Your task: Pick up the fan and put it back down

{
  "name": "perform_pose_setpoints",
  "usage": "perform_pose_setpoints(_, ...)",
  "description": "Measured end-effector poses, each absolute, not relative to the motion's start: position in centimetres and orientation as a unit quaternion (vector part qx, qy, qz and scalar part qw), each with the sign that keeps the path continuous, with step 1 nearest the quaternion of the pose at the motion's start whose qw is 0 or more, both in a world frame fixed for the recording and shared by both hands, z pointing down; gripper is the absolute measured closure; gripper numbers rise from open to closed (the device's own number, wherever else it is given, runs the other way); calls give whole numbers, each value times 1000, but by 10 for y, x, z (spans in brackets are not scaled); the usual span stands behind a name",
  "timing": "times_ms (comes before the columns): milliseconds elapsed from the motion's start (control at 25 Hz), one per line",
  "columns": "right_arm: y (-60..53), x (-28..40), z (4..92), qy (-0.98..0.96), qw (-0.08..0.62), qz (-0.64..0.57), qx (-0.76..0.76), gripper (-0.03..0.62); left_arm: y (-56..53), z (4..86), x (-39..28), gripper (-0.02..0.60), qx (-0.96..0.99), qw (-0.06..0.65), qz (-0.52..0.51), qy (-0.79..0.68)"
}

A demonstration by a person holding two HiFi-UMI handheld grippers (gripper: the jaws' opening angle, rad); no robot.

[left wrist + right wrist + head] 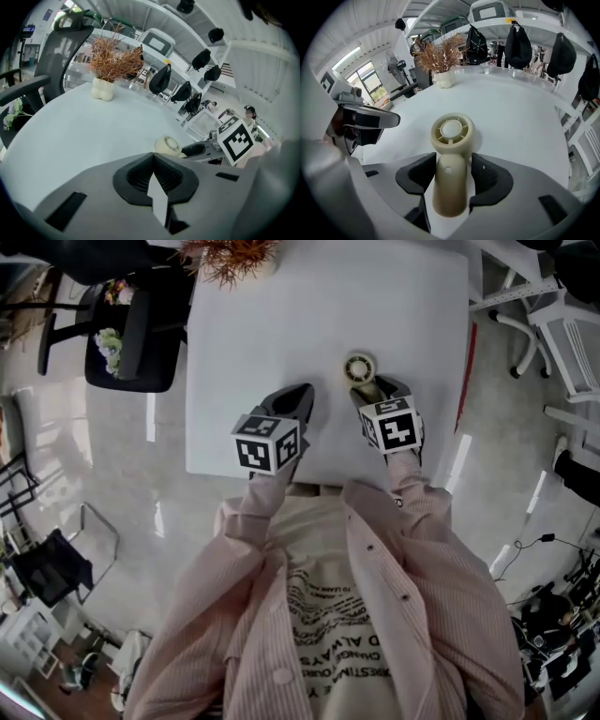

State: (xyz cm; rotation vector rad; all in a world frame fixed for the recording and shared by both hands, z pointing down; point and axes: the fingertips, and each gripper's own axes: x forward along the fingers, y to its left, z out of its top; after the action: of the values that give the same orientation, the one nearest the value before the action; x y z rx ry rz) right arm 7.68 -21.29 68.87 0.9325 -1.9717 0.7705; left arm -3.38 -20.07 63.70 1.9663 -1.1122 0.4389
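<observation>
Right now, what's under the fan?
Only bare white table shows beneath the fan. Its handle sits between the fingers of the right gripper; whether the underside touches the table is covered.

From my remote seat, the head view shows a white desk point(281, 352) filling the upper centre of the frame. A vase of dried russet grass point(230, 257) stands at its upper left edge. A cream fan point(359, 368) rests right of centre.

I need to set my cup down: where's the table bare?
Bare: the middle of the table, between the dried plant at the far corner and the fan. Crowded: the near edge, with left gripper, right gripper and fan.
</observation>
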Motion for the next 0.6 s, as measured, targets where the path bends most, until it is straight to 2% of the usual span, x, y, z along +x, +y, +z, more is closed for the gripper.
perform_pose_setpoints(200, -211, 76, 689, -769, 428, 288, 377, 380, -198, 642, -35, 580, 779, 413, 179, -436)
perform_pose_setpoints(280, -210, 75, 689, -769, 435, 280, 375, 405, -197, 643, -34, 580, 779, 415, 181, -433)
perform_pose_setpoints(600, -212, 74, 690, -768, 433, 272, 385, 408, -195, 645, -34, 580, 783, 416, 183, -425)
